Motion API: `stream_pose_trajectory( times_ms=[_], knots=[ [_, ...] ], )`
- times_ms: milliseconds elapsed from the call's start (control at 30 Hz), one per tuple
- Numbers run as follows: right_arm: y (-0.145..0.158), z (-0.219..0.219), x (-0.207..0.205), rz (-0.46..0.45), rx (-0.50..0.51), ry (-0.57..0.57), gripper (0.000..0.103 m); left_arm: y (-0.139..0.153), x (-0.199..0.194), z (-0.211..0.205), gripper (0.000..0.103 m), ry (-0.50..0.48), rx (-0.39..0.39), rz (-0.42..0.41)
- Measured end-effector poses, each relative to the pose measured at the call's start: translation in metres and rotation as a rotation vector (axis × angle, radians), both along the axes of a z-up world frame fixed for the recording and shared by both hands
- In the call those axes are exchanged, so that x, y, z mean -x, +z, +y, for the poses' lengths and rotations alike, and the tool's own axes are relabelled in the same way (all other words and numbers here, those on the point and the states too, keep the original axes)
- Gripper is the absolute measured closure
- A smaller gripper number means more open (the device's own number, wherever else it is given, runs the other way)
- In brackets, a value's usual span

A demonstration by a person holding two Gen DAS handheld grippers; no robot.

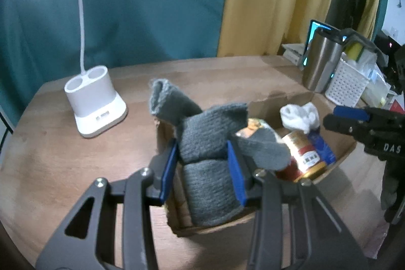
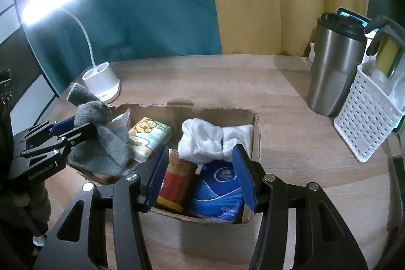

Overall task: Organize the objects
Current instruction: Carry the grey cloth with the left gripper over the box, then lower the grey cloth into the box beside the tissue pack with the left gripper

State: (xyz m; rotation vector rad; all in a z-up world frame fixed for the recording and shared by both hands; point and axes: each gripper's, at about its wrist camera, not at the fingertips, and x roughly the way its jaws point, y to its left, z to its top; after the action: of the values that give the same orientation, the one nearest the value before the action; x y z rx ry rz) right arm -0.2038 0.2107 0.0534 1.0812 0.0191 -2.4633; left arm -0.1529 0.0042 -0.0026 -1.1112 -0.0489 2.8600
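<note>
My left gripper (image 1: 202,146) is shut on a bundle of grey knit socks (image 1: 205,141) and holds it over the left end of an open cardboard box (image 1: 298,98). The right wrist view shows this gripper (image 2: 76,128) with the socks (image 2: 106,143) at the box's (image 2: 215,113) left side. Inside lie a red and gold can (image 2: 177,184), a blue tissue pack (image 2: 217,191), a green cartoon tissue pack (image 2: 149,136) and a white rolled cloth (image 2: 202,138). My right gripper (image 2: 201,151) stands open over the box, its pads apart on either side of the white cloth.
A white desk lamp base (image 1: 93,110) stands on the wooden table at the back left. At the back right are a steel tumbler (image 2: 334,62) and a white perforated basket (image 2: 367,118). Teal and yellow curtains hang behind the table.
</note>
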Motion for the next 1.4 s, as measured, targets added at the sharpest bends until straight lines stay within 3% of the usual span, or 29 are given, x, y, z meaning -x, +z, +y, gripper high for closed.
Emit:
stream_pose_trajectory(
  times_ms=[400, 1000, 1133, 1400],
  knots=[
    [-0.009, 0.002, 0.004, -0.013, -0.017, -0.030, 0.048, -0.013, -0.006, -0.003, 0.061, 0.001, 0.010, -0.038],
    [-0.018, 0.010, -0.006, -0.043, 0.001, -0.030, 0.048, -0.017, -0.015, 0.003, 0.060, -0.074, 0.095, -0.050],
    [-0.019, 0.010, -0.010, -0.037, -0.003, -0.034, 0.048, -0.016, -0.018, 0.005, 0.049, -0.099, 0.073, -0.055],
    [-0.013, 0.022, -0.014, -0.025, 0.014, -0.050, 0.048, -0.014, -0.024, 0.005, 0.048, -0.117, 0.038, -0.058]
  ],
)
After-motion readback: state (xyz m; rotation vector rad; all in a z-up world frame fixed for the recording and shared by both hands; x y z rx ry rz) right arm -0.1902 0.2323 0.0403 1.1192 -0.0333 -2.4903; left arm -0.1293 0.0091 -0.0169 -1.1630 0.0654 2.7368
